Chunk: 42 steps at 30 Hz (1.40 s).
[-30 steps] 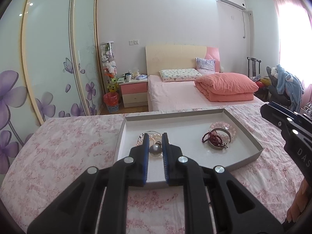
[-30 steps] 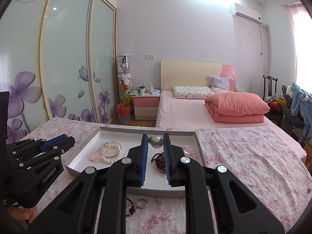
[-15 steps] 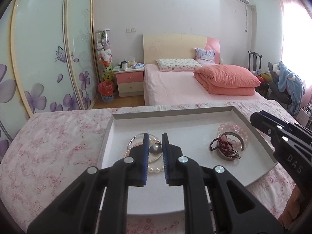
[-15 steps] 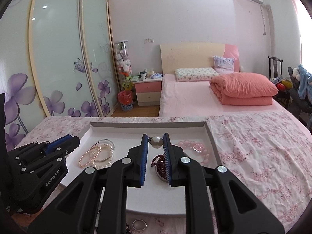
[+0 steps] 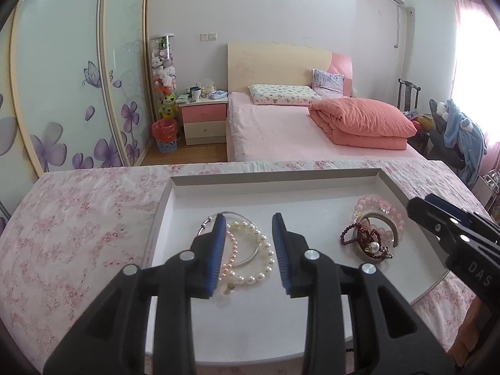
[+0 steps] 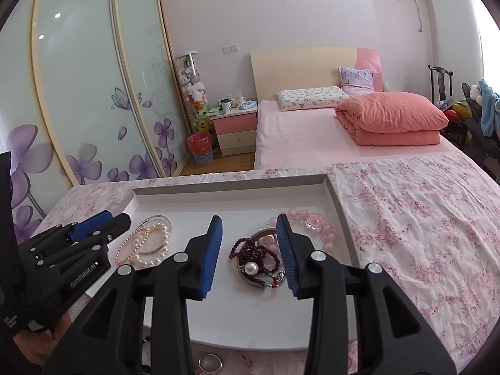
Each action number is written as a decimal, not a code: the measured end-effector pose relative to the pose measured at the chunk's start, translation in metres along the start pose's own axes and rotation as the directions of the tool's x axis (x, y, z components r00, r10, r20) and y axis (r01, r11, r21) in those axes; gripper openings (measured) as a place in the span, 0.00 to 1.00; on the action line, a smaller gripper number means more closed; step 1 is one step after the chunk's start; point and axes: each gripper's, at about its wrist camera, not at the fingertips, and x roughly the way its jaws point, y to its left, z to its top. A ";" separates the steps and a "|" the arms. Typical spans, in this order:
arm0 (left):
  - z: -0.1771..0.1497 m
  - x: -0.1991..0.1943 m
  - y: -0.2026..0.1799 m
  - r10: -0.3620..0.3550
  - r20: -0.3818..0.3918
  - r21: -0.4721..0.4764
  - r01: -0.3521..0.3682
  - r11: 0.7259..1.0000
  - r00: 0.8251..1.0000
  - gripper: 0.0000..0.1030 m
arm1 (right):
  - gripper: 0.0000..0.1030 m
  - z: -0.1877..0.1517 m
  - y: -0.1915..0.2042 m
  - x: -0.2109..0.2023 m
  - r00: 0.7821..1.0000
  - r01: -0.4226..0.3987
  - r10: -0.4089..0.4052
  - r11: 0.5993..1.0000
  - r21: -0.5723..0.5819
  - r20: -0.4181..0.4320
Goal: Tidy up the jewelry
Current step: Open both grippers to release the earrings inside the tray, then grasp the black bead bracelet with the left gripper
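Note:
A white tray (image 5: 275, 184) lies on the floral cloth. My left gripper (image 5: 248, 250) is open and empty over a pile of pearl bracelets (image 5: 253, 259) and a thin silver bangle at the tray's left. My right gripper (image 6: 250, 250) is open above a dark red bead string (image 6: 253, 250), a metal bangle, and a white pearl (image 6: 251, 268) lying on them. A pink bead bracelet (image 6: 315, 222) lies just behind. The pearl bracelets (image 6: 147, 243) and the white pearl (image 5: 373, 246) show in both views.
A silver ring (image 6: 211, 363) and dark beads lie on the cloth in front of the tray's near edge. The floral cloth (image 6: 422, 218) stretches to the right of the tray. Beyond the table are a bed, a nightstand and sliding wardrobe doors.
Both grippers were shut on a pearl each and have opened. The right's pearl now lies on the red bead pile; the left's is no longer between its fingers. Both moved over the tray.

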 end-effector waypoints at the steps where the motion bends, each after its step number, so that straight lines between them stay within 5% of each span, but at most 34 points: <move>1: 0.000 -0.003 0.003 0.002 0.001 -0.009 -0.002 1.000 1.000 0.31 | 0.37 0.000 -0.001 -0.001 1.000 0.002 -0.002 1.000 0.001 0.001; 15: -0.020 -0.052 0.022 -0.006 -0.006 -0.034 0.006 0.999 1.000 0.36 | 0.37 -0.019 -0.004 -0.039 1.000 0.007 -0.007 1.000 -0.004 -0.011; 28: -0.081 -0.055 -0.020 -0.146 -0.204 0.076 0.164 0.983 0.968 0.35 | 0.37 -0.057 -0.007 -0.061 0.997 -0.003 0.003 1.000 -0.007 -0.077; 35: -0.092 -0.035 -0.030 -0.154 -0.275 0.074 0.180 0.981 0.949 0.31 | 0.37 -0.070 -0.010 -0.059 0.994 -0.004 0.003 1.000 -0.006 -0.109; 42: -0.096 -0.030 -0.040 -0.106 -0.277 0.129 0.147 0.981 0.955 0.12 | 0.37 -0.074 -0.011 -0.054 0.992 -0.001 0.002 1.000 0.006 -0.125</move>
